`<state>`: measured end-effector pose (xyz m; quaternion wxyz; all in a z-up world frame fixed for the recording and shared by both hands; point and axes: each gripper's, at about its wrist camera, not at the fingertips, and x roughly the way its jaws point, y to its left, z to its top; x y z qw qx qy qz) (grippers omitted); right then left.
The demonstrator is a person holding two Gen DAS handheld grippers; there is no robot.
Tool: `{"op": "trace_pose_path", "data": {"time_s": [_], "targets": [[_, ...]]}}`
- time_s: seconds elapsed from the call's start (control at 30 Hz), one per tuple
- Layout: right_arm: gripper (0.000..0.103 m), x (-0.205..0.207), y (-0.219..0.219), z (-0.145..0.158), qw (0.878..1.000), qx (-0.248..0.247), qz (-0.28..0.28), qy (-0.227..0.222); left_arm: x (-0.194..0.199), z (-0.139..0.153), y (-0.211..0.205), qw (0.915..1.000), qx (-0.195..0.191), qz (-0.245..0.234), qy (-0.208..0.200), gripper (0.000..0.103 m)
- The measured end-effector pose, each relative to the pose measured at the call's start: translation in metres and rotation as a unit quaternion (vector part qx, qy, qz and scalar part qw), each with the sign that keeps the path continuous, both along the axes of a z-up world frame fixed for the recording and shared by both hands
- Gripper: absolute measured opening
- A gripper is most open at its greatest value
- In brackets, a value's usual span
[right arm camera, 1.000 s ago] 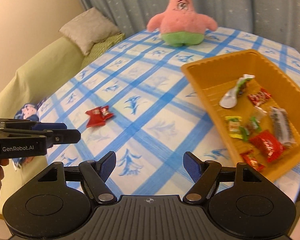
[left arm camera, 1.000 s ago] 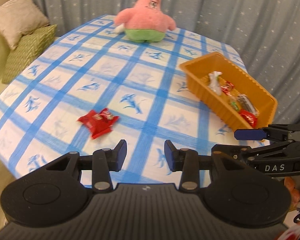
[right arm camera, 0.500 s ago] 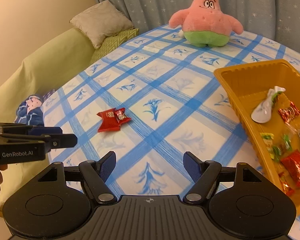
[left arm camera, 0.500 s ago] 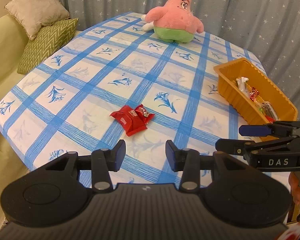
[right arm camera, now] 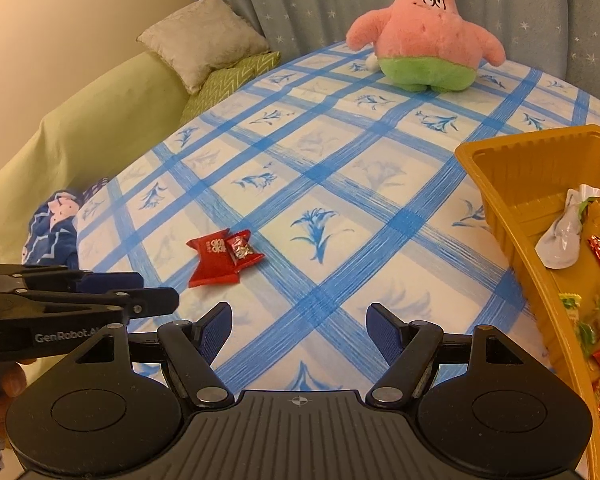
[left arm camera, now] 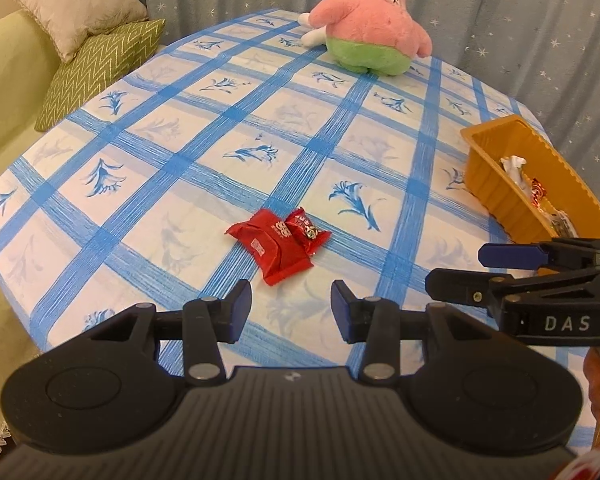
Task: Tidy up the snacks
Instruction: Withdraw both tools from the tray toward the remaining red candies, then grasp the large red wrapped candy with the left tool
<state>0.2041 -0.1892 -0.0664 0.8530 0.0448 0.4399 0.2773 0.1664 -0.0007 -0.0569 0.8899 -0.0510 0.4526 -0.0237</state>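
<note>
We are seeing 2 red snack packets (left arm camera: 278, 246) lying together on the checked cloth of the bench (left arm camera: 180, 152), toward its near edge, the smaller one overlapping the bigger one's right end. Left tongs (left arm camera: 291, 312) are hovering just short of them, jaws apart, nothing between the pads, not touching the packets. Right tongs (right arm camera: 299, 330) are hanging over bare cloth near the bench's near edge, jaws standing wider apart, also empty; from the left view they are showing side-on at the right (left arm camera: 500, 268). Orange tray (right arm camera: 496, 200) is sitting by the right edge of the bench, well apart from the red packets, holding several wrapped snacks: a white pouch (right arm camera: 560, 236), green ones, red ones. Pink star plush (right arm camera: 424, 36) is sitting upright at the far edge. 2 cushions (left arm camera: 80, 36) are leaning on the green sofa past the left edge. A hand (right arm camera: 0, 392) is gripping the left handle.
</note>
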Motion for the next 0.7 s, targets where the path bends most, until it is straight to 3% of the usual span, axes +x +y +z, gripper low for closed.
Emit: {"op": "trace_pose_path", "data": {"time_s": [0.53, 0.7], "targets": [[0.074, 0.026, -0.006, -0.013, 1.000, -0.006, -0.018, 0.019, 0.048, -0.027, 0.000, 0.9997, 0.012, 0.022, 0.007, 0.039], [0.074, 0.031, -0.008, -0.017, 0.999, -0.006, -0.021, 0.025, 0.058, -0.033, 0.001, 0.9995, 0.015, 0.025, 0.010, 0.032]]}}
